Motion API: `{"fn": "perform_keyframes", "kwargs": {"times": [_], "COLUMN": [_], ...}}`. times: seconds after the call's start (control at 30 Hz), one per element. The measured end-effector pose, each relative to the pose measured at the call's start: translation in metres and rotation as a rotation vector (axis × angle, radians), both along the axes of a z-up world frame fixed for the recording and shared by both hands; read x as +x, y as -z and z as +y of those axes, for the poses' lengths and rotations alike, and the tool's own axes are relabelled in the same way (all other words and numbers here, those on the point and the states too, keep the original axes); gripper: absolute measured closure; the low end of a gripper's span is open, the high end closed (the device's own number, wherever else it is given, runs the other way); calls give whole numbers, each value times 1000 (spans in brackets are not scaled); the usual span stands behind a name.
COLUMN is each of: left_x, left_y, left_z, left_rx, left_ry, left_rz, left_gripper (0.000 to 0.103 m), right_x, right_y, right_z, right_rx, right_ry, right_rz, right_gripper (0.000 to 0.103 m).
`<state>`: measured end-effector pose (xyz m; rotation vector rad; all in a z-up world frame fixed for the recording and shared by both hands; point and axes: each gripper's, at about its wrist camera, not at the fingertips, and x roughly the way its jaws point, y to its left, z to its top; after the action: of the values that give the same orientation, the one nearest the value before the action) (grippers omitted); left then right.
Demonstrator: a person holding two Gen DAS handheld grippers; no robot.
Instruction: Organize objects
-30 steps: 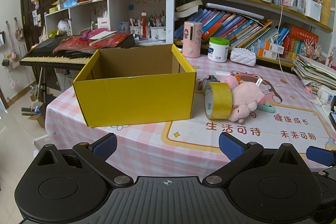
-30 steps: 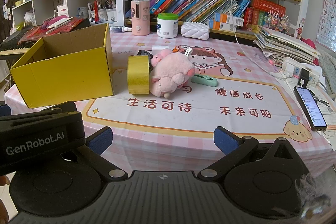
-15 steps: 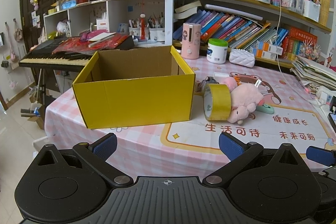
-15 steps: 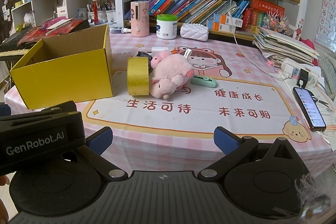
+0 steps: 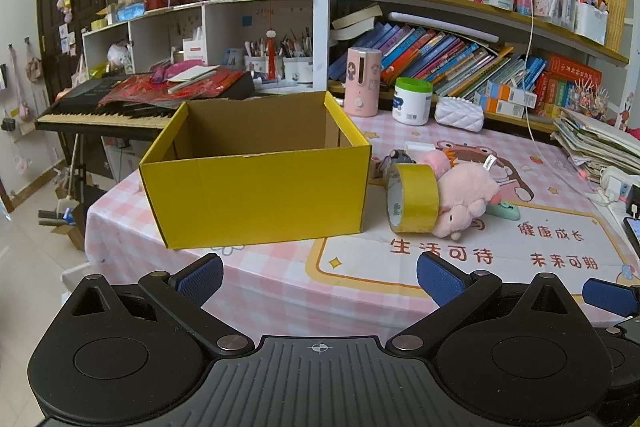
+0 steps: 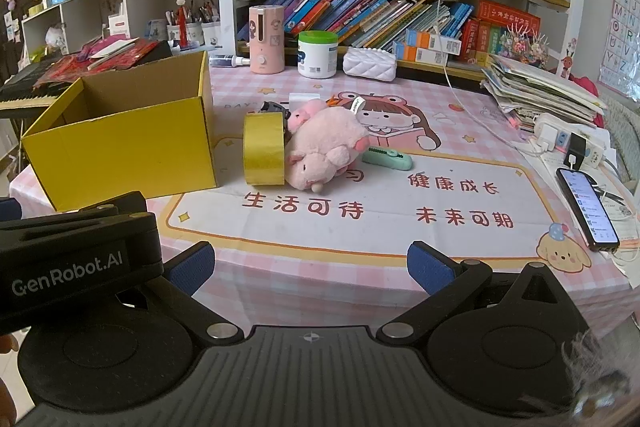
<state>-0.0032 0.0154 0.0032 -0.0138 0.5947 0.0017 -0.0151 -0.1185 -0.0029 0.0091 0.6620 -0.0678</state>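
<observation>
Both the left gripper [image 5: 318, 277] and the right gripper [image 6: 310, 265] are wide open and empty; the tape roll [image 6: 264, 149] touches the plush pig [image 6: 326, 145], right of the yellow box [image 5: 256, 171].

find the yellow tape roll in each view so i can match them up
Left wrist: the yellow tape roll stands on edge right of centre, between the yellow box and the pink plush toy.
Right wrist: the roll is left of centre, touching the plush.
Shared landmark: the yellow box.
</observation>
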Motion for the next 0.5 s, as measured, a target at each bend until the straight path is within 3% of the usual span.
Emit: {"fn": "perform_keyframes", "kwargs": {"times": [0.5], "left_x": [6], "left_y": [5], "left_z": [0], "left_rx": [-3], "left_ry": [4], "left_rz": [10], "left_gripper": [0], "right_x": [6], "right_y": [4], "right_z": [2], "right_rx": [-7], "right_ry": [-2], "right_rz": [12], "right_gripper": [0]}}
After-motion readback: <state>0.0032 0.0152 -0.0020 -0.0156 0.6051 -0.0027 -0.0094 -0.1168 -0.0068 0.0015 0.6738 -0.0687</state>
